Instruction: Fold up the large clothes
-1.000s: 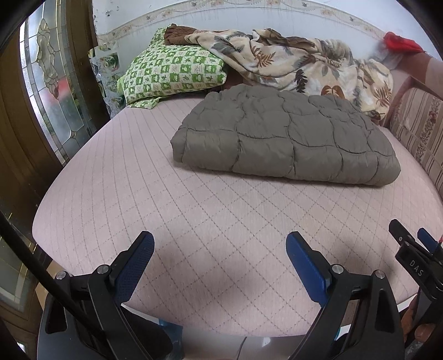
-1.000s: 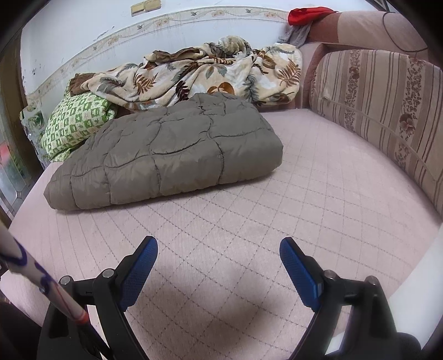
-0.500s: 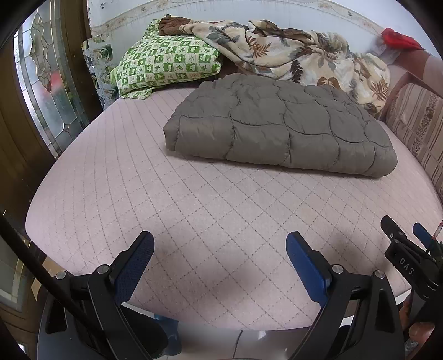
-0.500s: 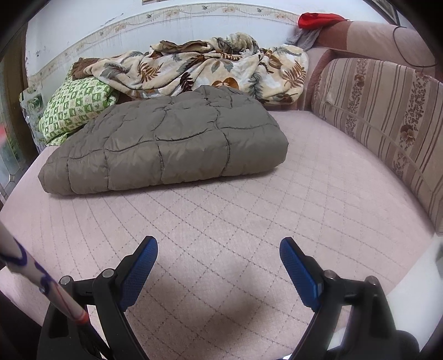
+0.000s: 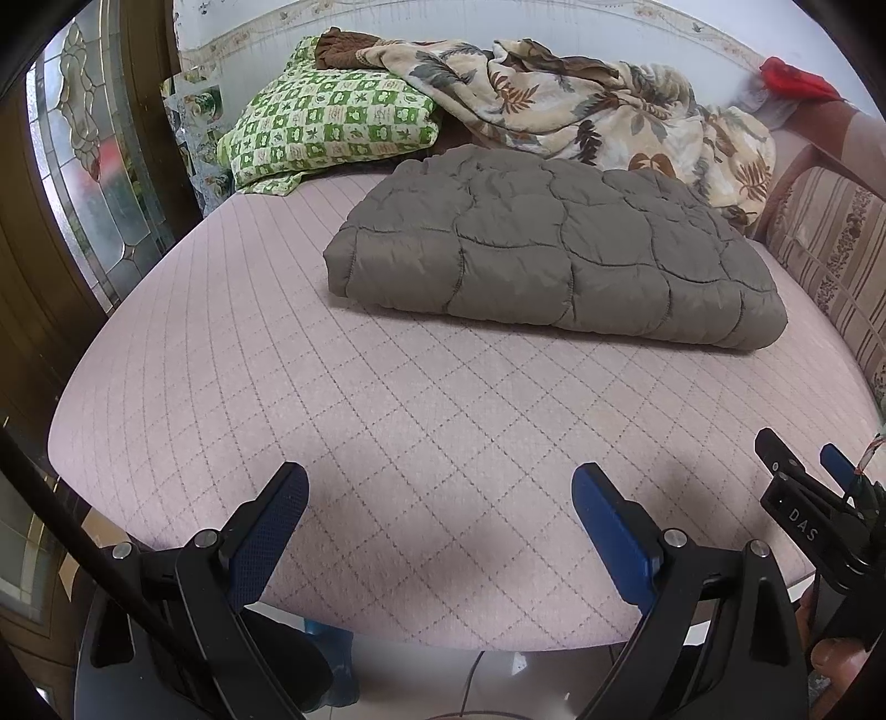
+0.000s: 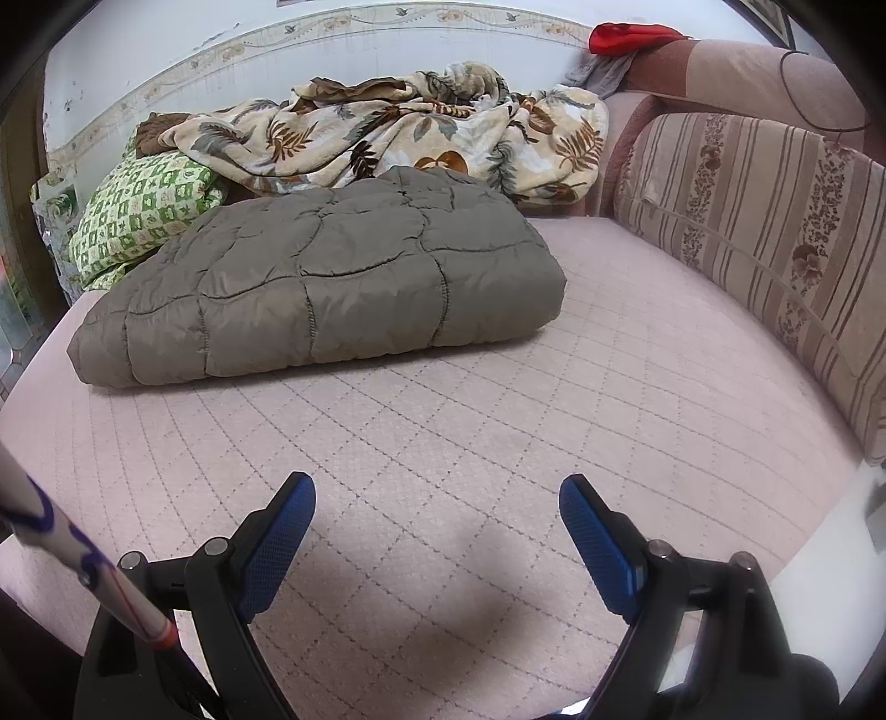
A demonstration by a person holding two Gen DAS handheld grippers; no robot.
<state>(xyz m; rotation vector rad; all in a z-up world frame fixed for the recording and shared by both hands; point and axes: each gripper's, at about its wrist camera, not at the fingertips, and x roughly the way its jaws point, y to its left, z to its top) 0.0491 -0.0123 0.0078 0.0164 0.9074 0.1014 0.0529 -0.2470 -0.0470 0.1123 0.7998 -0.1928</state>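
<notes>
A grey-brown quilted garment [image 5: 554,249] lies folded into a thick rectangle on the pink quilted bed [image 5: 387,399]; it also shows in the right wrist view [image 6: 332,282]. My left gripper [image 5: 440,487] is open and empty above the bed's near edge, well short of the garment. My right gripper [image 6: 437,493] is open and empty over the bed's near part, also apart from the garment. The right gripper shows at the right edge of the left wrist view [image 5: 803,476].
A green checked pillow [image 5: 332,133] and a leaf-print blanket [image 5: 581,111] lie heaped behind the garment against the wall. A striped sofa back [image 6: 775,243] bounds the bed on the right. A glass-paned door [image 5: 94,166] stands at the left. A red cloth [image 6: 626,36] lies on the sofa top.
Both grippers have tilted and shifted slightly, so the garment sits a little differently in each view. The jaws stay open and the garment has not moved.
</notes>
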